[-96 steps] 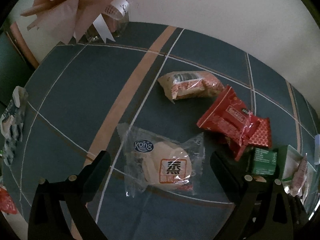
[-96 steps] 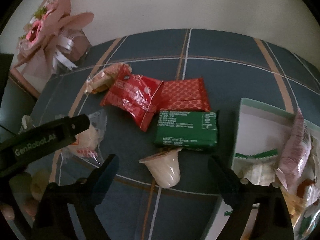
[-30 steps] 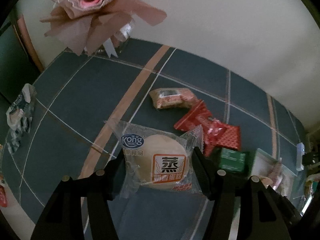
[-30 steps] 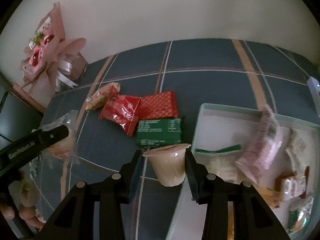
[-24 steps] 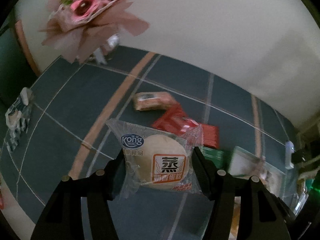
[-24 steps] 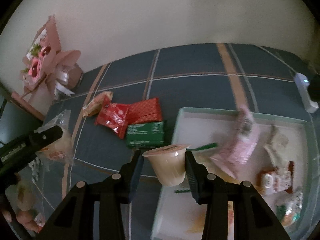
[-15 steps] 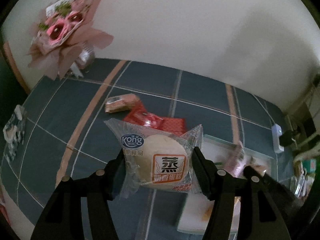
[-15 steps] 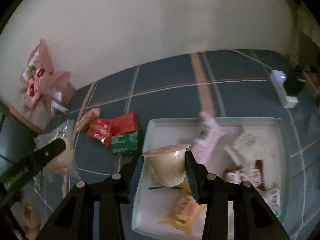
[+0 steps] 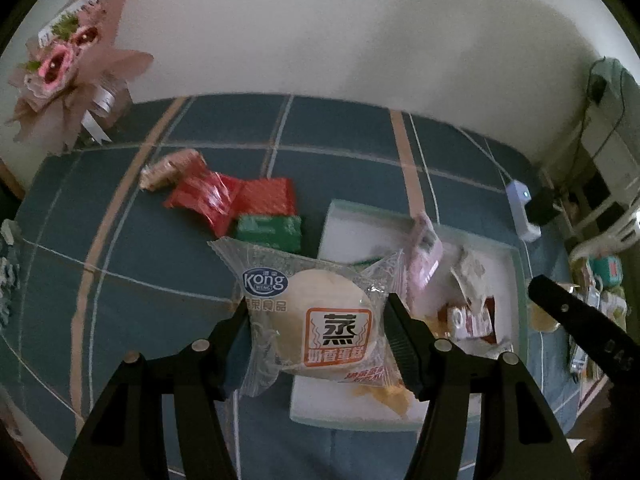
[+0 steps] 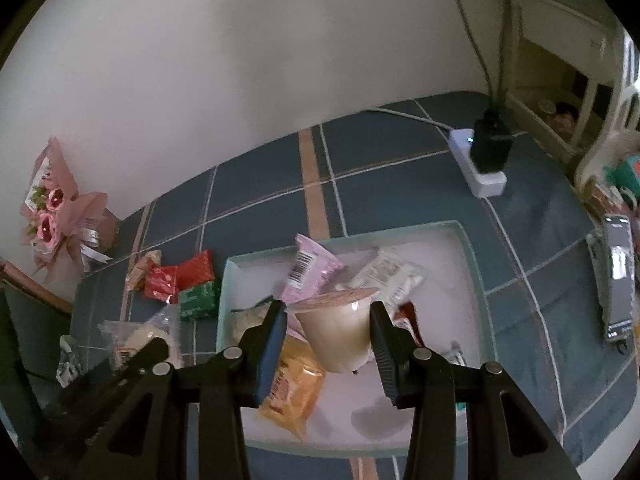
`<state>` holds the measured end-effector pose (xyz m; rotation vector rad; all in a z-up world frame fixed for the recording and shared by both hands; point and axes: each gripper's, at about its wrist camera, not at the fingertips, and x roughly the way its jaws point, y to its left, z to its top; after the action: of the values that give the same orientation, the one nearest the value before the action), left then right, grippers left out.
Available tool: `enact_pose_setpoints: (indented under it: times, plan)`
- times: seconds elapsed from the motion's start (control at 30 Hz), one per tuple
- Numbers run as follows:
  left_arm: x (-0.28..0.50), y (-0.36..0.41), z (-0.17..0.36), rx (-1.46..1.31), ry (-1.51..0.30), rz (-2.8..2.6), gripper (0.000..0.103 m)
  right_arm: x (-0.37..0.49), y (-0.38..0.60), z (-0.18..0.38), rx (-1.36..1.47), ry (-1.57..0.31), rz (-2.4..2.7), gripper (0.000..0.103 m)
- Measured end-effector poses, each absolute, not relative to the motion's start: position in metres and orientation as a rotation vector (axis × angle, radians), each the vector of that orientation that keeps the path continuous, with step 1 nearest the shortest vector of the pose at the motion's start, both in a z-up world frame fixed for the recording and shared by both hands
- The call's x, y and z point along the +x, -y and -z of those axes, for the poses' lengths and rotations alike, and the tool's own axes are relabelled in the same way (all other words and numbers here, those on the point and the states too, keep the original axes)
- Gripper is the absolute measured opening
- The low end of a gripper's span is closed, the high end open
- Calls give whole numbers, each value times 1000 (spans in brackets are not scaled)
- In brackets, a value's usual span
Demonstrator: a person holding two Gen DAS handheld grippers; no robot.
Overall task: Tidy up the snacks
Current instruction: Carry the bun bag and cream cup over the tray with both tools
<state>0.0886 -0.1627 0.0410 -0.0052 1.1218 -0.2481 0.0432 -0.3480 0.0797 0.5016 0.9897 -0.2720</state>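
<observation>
Judging from its look, the round pale steamed cake in a clear crinkly wrapper (image 9: 316, 316) was light and soft, easily squashed, with a slippery film; it was pinched across its middle by the left gripper (image 9: 316, 320), where the cake itself gave the pads something to bear on, and was held above the near left edge of the shallow pale-green rectangular tray (image 9: 518, 280). The loose sealed ends would probably have slid out if gripped alone. In the right wrist view the small translucent cream jelly cup with a foil lid (image 10: 334, 326) was clamped at its tapered wall, below the rim, by the right gripper (image 10: 329, 332), over the tray's middle; it was judged stiffer but smooth, and apt to slip downward or crack if squeezed hard. Left of the tray, red foil packets (image 9: 228, 198) and a green packet (image 9: 268, 230) lay on the dark blue checked cloth (image 9: 160, 248). A pink paper-wrapped bouquet (image 9: 60, 76) stood at the far left against the plain white wall (image 10: 240, 60); a white power strip (image 10: 482, 168) lay at the far right.
</observation>
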Motion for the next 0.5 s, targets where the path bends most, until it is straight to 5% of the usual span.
enact_pose_setpoints:
  times: [0.5]
  plan:
    - [76,175,-2,60,-1225,230,64,14,337,-51,518,-1110,307,45]
